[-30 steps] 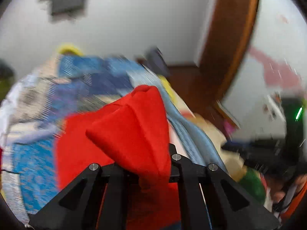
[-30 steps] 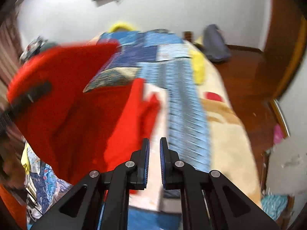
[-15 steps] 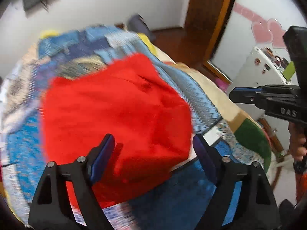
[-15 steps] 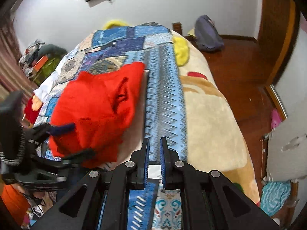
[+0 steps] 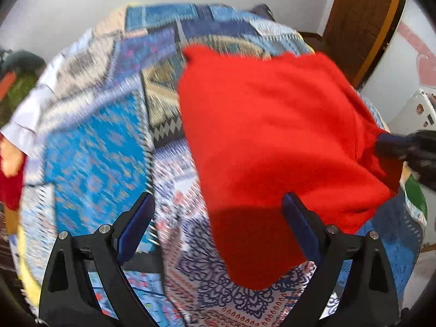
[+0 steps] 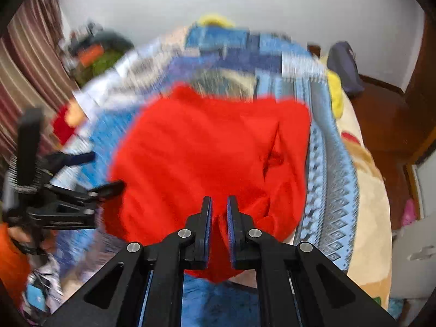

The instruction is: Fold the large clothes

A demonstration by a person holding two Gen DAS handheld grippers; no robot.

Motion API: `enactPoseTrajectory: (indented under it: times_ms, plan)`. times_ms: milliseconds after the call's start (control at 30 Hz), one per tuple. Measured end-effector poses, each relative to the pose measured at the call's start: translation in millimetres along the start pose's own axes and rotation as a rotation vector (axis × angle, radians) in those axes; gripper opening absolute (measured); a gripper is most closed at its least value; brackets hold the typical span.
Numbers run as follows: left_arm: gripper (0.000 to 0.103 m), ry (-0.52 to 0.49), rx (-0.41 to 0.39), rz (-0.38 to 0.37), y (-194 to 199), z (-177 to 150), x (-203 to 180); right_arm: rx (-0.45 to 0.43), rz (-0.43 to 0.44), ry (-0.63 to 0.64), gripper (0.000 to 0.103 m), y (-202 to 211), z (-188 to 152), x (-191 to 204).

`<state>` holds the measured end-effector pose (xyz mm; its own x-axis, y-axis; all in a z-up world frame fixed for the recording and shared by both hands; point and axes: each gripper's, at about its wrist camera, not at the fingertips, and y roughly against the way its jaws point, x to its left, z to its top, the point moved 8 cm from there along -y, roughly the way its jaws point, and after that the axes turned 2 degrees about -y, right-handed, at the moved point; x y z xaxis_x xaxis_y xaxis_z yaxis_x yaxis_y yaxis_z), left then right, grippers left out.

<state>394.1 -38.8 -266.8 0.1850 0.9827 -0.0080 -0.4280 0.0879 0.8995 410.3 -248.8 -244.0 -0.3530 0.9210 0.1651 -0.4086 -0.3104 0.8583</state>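
The left gripper (image 5: 218,229) is black plastic with shiny round silver screws, and its two long fingers (image 5: 136,226) have blue pads inside. The right gripper (image 6: 219,218) looks the same, black with blue pads. The person wears an orange sleeve (image 6: 12,261).
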Motion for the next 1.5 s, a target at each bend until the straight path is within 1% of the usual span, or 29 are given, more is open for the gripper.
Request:
enactPoseTrajectory:
  times_ms: [67,133,200,267,333,367,433,533,567,600,633,667,767,833,900,967,1033,1100,1133,1167,1200,1233,1267,1300,1333,1367,1400,1467,1500]
  plan:
    - [0.101,0.001,0.012,-0.037,-8.2,-12.4,-4.3,0.094,-0.077,0.033,0.006,-30.1,-19.3,-9.4]
    - [0.101,-0.02,0.024,-0.054,-16.5,-25.0,-10.6,0.149,-0.137,0.067,0.005,-51.8,-43.8,-26.3]
    - [0.103,-0.049,0.03,-0.054,-22.7,-36.6,-15.9,0.12,-0.118,0.041,0.005,-50.5,-58.5,-42.2]
    - [0.103,-0.069,0.037,-0.049,-26.0,-46.1,-17.6,0.13,-0.12,-0.012,0.006,-43.8,-67.5,-60.3]
    - [0.103,-0.062,0.04,-0.055,-28.8,-51.9,-15.9,0.139,-0.099,-0.05,0.006,-39.2,-74.0,-71.6]
    - [0.103,-0.042,0.04,-0.065,-29.5,-53.2,-11.9,0.152,-0.116,-0.059,0.006,-36.6,-77.9,-79.8]
    - [0.103,-0.015,0.04,-0.068,-26.8,-55.2,-5.4,0.171,-0.199,-0.037,0.006,-32.2,-82.4,-93.7]
    - [0.103,-0.018,0.037,-0.032,-23.5,-58.7,6.1,0.179,-0.267,-0.017,0.006,-24.7,-86.1,-106.7]
    - [0.103,-0.029,0.044,-0.013,-23.7,-60.6,9.2,0.185,-0.288,-0.016,0.006,-22.3,-87.1,-110.9]
    - [0.103,-0.048,0.054,0.026,-24.2,-64.1,12.2,0.181,-0.319,-0.023,0.006,-16.6,-86.0,-116.4]
    - [0.103,-0.072,0.048,0.044,-23.1,-67.6,15.7,0.167,-0.319,-0.031,0.006,-10.8,-84.6,-118.3]
    - [0.103,-0.071,0.044,0.038,-20.9,-69.4,17.5,0.145,-0.295,-0.044,0.006,-3.6,-81.2,-118.0]
    - [0.103,-0.084,0.041,0.038,-9.6,-73.4,21.8,0.052,-0.142,-0.076,0.006,26.0,-63.9,-98.4]
    - [0.103,-0.094,0.002,0.037,3.8,-70.7,23.5,-0.006,-0.054,-0.049,0.006,42.3,-47.9,-68.3]
    - [0.103,-0.079,-0.02,0.019,11.3,-66.3,24.6,-0.038,-0.003,-0.008,0.006,48.6,-35.6,-39.2]
    - [0.103,-0.053,-0.025,0.014,11.0,-60.4,27.8,-0.036,0.034,0.024,0.006,43.2,-32.4,-8.6]
    - [0.103,-0.046,0.003,0.056,-3.8,-57.3,35.1,-0.003,0.045,0.069,0.006,24.1,-33.6,20.4]
    - [0.103,-0.034,0.045,0.085,-19.3,-62.0,41.9,0.048,-0.003,0.113,0.006,-3.6,-36.8,34.5]
    - [0.103,-0.014,0.074,0.094,-28.6,-67.1,46.8,0.088,-0.065,0.137,0.005,-26.0,-41.7,30.2]
    - [0.103,0.024,0.083,0.061,-34.7,-71.7,50.2,0.129,-0.13,0.158,0.005,-44.5,-48.9,24.0]
    - [0.103,0.051,0.083,0.037,-36.1,-74.0,52.7,0.134,-0.148,0.167,0.005,-50.4,-52.7,18.9]
    - [0.103,0.083,0.082,0.009,-37.2,-76.4,57.4,0.11,-0.134,0.165,0.005,-53.6,-54.0,14.2]
    - [0.103,0.095,0.082,0.005,-37.6,-77.9,59.7,0.086,-0.108,0.15,0.005,-50.6,-54.7,9.3]
    - [0.103,0.102,0.079,0.002,-37.7,-79.4,60.9,0.086,-0.115,0.136,0.005,-47.6,-55.5,2.0]
    - [0.103,0.105,0.077,-0.003,-38.2,-81.0,61.6,0.087,-0.176,0.138,0.006,-46.8,-56.7,-6.8]
    - [0.103,0.11,0.076,-0.006,-38.7,-82.6,62.2,0.084,-0.263,0.167,0.005,-46.1,-58.5,-17.3]
    - [0.103,0.113,0.078,-0.006,-38.7,-83.7,62.6,0.091,-0.293,0.182,0.005,-47.7,-61.2,-22.7]
    - [0.103,0.105,0.081,0.007,-36.4,-86.8,63.9,0.107,-0.287,0.172,0.005,-47.6,-69.0,-33.0]
    - [0.103,0.097,0.079,0.016,-35.1,-88.5,64.9,0.112,-0.302,0.173,0.006,-45.4,-71.1,-37.1]
